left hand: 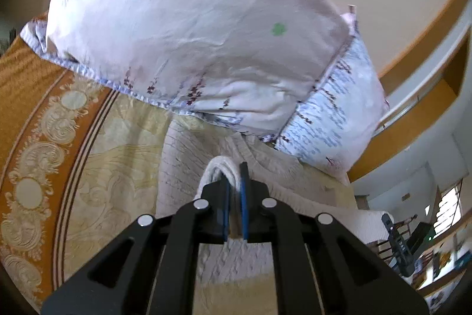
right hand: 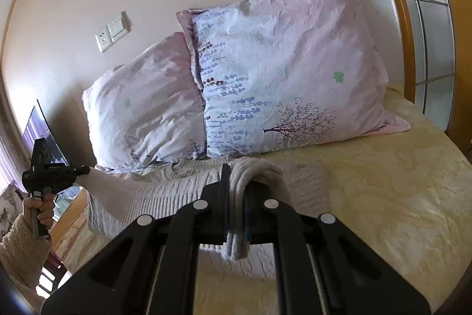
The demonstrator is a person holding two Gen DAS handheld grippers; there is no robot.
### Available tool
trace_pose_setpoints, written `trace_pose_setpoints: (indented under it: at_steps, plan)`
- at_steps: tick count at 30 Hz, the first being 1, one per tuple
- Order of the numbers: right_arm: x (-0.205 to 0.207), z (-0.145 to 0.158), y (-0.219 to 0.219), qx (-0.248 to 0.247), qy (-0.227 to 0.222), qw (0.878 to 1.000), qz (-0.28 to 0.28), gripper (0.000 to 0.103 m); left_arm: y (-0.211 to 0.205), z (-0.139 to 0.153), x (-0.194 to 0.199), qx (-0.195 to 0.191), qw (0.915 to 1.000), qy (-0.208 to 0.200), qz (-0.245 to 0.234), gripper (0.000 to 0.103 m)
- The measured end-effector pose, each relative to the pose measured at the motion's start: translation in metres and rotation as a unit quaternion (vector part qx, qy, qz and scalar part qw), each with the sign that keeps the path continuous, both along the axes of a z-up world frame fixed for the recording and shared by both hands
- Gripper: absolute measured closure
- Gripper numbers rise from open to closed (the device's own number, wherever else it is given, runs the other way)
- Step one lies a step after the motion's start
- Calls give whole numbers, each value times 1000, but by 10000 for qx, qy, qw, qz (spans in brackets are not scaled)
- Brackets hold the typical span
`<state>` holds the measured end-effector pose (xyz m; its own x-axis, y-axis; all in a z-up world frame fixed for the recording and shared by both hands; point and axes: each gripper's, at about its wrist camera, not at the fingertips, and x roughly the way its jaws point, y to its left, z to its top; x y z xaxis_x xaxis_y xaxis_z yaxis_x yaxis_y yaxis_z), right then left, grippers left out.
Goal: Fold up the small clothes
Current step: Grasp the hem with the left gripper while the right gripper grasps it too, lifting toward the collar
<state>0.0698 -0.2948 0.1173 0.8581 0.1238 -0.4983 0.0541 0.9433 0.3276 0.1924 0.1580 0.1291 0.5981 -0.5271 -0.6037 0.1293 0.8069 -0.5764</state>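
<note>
A cream knitted sweater (right hand: 165, 191) is stretched out above the yellow bedspread, in front of the pillows. My right gripper (right hand: 236, 191) is shut on a bunched fold of it. My left gripper (left hand: 234, 185) is shut on another bunched edge of the sweater (left hand: 183, 167); it also shows in the right wrist view (right hand: 84, 169) at far left, held by a hand, pulling the knit taut. The sweater hangs between the two grippers, its lower part draping onto the bed.
Two floral pink-and-blue pillows (right hand: 280, 78) lean against the wall at the head of the bed. The bedspread (right hand: 383, 197) has an orange patterned border (left hand: 29, 138). A wooden frame (right hand: 404, 5) stands at right. Wall sockets (right hand: 113, 31) are above the pillows.
</note>
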Motion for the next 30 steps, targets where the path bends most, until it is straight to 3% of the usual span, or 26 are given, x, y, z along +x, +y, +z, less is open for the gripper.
trace_pose_setpoints:
  at_steps: [5, 9, 13, 19, 22, 24, 26, 30]
  plan:
    - [31, -16, -8, 77, 270, 9995, -149, 95, -5, -21, 29, 69, 9998, 201, 64, 97]
    - [58, -44, -24, 481, 623, 9962, -366, 95, -13, -46, 54, 160, 9988, 450, 106, 97]
    - [89, -83, -45, 1014, 1253, 9844, -704, 95, -21, -67, 75, 258, 9974, 652, 137, 97]
    - [118, -109, -61, 1609, 1696, 9678, -937, 94, -27, -88, 97, 140, 9957, 891, 196, 97]
    - [127, -113, -68, 1918, 1729, 9615, -944, 77, -25, -95, 101, -102, 9945, 1008, 254, 95]
    - [129, -112, -71, 2078, 1588, 9609, -910, 60, -23, -97, 103, -305, 9937, 1047, 275, 91]
    - [133, -108, -71, 2075, 1445, 9629, -941, 54, -19, -96, 103, -515, 9925, 1062, 321, 81]
    - [136, -102, -70, 2090, 1295, 9644, -973, 53, -9, -87, 102, -782, 9921, 865, 471, 65]
